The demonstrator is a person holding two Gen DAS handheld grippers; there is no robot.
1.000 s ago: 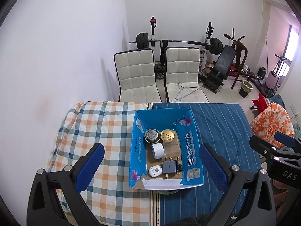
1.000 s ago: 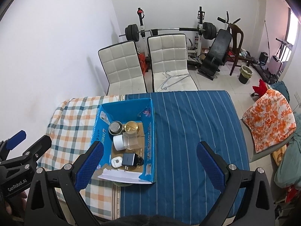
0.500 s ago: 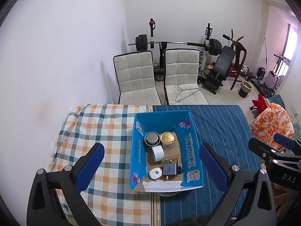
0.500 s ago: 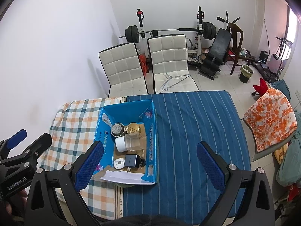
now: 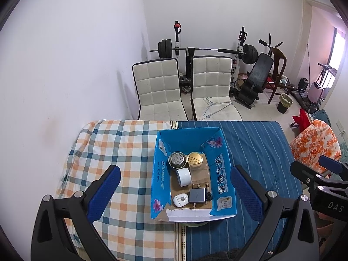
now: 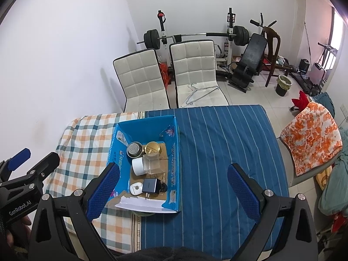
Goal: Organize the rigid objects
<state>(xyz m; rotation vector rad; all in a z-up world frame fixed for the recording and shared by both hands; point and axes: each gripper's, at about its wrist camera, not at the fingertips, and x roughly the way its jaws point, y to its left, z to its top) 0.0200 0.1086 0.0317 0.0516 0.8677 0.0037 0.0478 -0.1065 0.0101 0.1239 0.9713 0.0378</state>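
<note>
A: Reading left to right: where are the tongs, and the task's things?

B: The left gripper (image 5: pixel 175 188) hangs with its blue-padded fingers spread wide, pinching nothing, above the checked cloth (image 5: pixel 121 150). At centre, straddling the seam between the two cloths, sits the blue cardboard box (image 5: pixel 224 180), which holds every item. The right gripper (image 6: pixel 173 188) is likewise spread and empty, over the blue striped cloth (image 6: pixel 221 148).

A: Materials and shapes?

B: A perforated metal cup (image 5: pixel 177 159) and a round brass-coloured lid (image 5: pixel 195 158) sit at the back of the box; a white cylinder (image 5: pixel 183 176) lies on its side beside a clear square jar (image 6: pixel 152 163); a white oval disc (image 5: pixel 180 199) and a dark slab, probably a charger (image 5: pixel 197 195), lie near the front.

A: What could go wrong?

B: The items are packed close, so a wide descent may knock a neighbour. The cylinder could roll, the smooth jar could slip, and the torn front flap (image 5: pixel 187 213) and soft walls could snag a finger.
</note>
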